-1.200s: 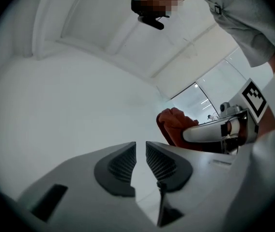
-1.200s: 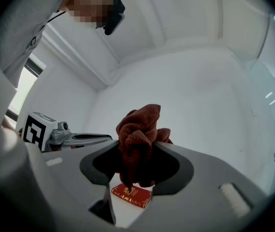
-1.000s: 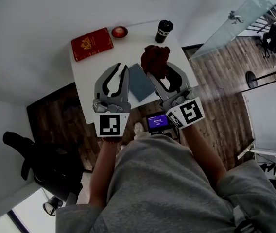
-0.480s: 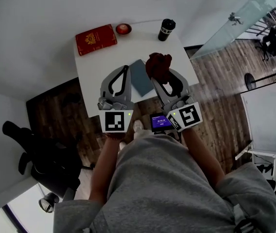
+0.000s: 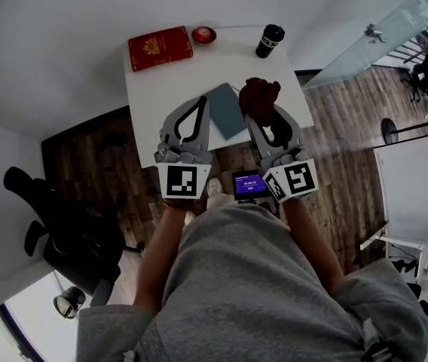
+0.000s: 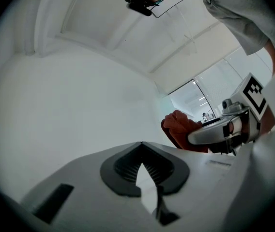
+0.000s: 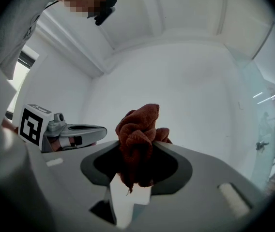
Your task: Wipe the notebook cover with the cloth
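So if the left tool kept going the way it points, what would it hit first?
Probably the white wall: its own view shows nothing else straight ahead. From above, the left tool points across the table, the notebook right of its line, a red dish near it; height is unclear.

Looking down on a small white table [image 5: 161,89], its far edge up at a plain white wall [image 5: 48,21]. Around it runs a wood plank floor [image 5: 342,127], brown off the table's right edge and much darker in shadow off its left edge. Down at the left, a black office chair [image 5: 56,225] stands on that dark stretch. Top right, there's a glass partition [image 5: 380,36] with a metal fitting [image 5: 370,32], and more office chairs [image 5: 425,55] beyond it. The light is soft and even, with ceiling strip lights [image 7: 258,95] glowing past the glass.
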`<action>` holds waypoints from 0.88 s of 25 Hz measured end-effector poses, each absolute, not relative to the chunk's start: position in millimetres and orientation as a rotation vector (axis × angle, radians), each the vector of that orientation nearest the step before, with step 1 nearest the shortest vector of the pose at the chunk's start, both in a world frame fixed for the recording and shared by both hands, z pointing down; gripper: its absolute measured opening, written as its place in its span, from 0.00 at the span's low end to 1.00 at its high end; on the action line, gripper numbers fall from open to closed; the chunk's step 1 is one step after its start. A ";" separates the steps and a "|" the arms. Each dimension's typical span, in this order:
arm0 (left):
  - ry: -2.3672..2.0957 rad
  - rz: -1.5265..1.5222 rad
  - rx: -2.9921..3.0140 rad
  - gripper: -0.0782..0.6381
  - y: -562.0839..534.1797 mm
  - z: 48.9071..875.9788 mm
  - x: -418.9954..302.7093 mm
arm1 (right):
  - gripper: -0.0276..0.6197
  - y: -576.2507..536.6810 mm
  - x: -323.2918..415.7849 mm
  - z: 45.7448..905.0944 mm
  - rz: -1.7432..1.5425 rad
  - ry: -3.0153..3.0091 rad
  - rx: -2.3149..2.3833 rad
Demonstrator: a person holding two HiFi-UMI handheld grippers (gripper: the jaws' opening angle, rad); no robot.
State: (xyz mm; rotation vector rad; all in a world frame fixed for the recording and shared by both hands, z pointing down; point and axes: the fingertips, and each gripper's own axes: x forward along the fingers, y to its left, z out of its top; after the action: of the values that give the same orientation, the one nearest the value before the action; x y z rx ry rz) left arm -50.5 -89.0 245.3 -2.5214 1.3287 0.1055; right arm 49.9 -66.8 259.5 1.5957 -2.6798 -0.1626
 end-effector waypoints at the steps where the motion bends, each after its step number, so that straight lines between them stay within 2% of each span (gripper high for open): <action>1: 1.327 0.103 -2.521 0.11 -88.1 245.1 -52.1 | 0.32 -66.1 51.6 259.6 -0.153 -2.676 1.605; 22: 1.339 0.075 -2.524 0.11 -85.2 250.5 -79.9 | 0.31 -69.8 38.5 263.2 -0.076 -2.656 1.643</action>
State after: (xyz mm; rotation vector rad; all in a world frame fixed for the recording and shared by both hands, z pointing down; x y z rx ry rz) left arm -79.9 -85.2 250.5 -2.5245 1.3395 0.0753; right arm 38.5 -69.8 263.2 1.6434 -2.6557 -0.0758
